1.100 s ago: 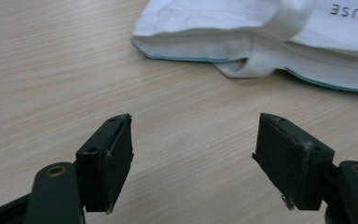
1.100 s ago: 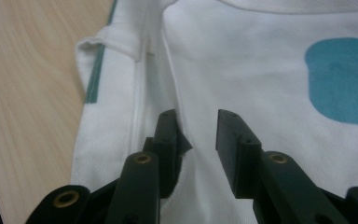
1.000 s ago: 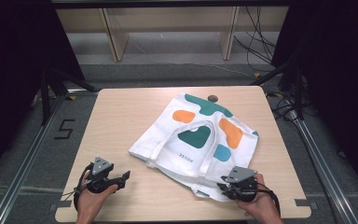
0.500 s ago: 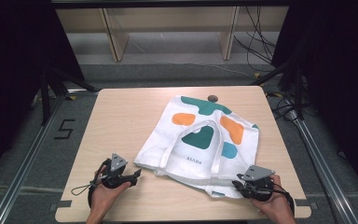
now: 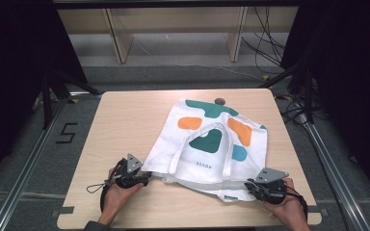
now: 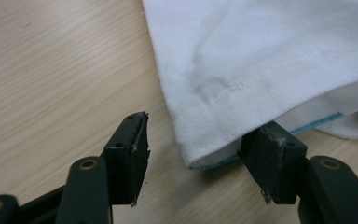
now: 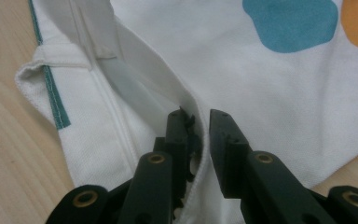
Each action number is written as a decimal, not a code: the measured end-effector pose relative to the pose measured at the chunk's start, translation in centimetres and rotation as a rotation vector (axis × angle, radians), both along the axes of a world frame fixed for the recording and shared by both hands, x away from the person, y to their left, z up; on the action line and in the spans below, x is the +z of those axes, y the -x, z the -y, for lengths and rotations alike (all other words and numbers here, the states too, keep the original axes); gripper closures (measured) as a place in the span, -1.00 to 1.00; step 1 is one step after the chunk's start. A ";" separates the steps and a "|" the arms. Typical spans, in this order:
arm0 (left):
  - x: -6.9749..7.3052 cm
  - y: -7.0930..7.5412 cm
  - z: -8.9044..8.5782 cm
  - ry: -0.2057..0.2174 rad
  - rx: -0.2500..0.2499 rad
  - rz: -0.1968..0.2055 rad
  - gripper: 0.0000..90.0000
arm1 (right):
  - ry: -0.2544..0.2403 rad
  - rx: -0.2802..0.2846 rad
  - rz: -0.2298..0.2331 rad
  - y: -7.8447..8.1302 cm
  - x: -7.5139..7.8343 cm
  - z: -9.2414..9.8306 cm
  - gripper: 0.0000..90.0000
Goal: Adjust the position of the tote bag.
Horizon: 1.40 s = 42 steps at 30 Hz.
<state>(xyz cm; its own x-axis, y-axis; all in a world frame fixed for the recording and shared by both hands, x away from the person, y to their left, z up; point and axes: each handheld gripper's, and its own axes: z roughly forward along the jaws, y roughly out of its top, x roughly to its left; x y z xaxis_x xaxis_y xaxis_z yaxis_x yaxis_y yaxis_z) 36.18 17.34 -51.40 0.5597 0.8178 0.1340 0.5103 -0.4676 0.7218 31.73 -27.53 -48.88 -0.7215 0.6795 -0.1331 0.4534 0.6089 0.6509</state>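
**Both claws close in on the bag's near edge**

Since a second ago both hands have slid to the near corners of the white cotton tote bag with teal and orange blobs, lying flat on the pale wooden table. The left claw has been closing, the bag's corner between its half-open jaws, not yet pinched. The right claw, narrowing too, nips a fold of the hem.

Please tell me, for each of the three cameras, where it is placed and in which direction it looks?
High view: above the person's side, facing forward and down on the table; both hands show.
Left gripper view: rides on the left tool, facing the tote bag corner; its open jaws show.
Right gripper view: rides on the right tool, jaws nearly closed around a bag fold.
All share the bag.
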 end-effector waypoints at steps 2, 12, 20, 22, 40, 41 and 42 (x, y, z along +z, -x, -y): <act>0.0 -0.1 0.1 -0.012 -0.013 0.006 -0.08 | -0.004 -0.006 0.002 -0.1 0.0 0.0 0.74; 0.0 -0.5 0.6 -0.029 -0.038 0.027 -0.02 | -0.018 -0.025 -0.003 -0.4 0.0 0.4 0.73; 0.3 -1.0 1.4 -0.048 -0.052 0.062 0.56 | -0.009 -0.033 -0.002 -0.7 -0.1 0.6 0.69; 0.4 -0.8 1.7 -0.045 -0.057 0.061 0.73 | 0.003 -0.037 0.005 -0.8 -0.2 0.6 0.69; 1.8 6.5 -0.3 -0.049 -0.198 0.041 0.73 | 0.058 -0.013 0.059 -3.4 -0.5 -0.5 0.65; 1.8 6.6 -0.5 -0.045 -0.196 0.042 0.71 | 0.060 -0.011 0.063 -3.4 -0.5 -0.6 0.59; 1.8 6.6 -0.6 -0.036 -0.186 0.045 0.67 | 0.062 -0.012 0.063 -3.3 -0.5 -0.7 0.58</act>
<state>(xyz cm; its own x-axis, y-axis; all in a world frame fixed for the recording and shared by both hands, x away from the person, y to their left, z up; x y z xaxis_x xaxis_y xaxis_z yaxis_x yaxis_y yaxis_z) 29.55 17.90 -49.56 0.6935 0.6951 0.1896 0.3805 -0.5768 0.7229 35.08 -26.87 -49.36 -0.7024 0.6769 -0.2200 0.4201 0.6438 0.6396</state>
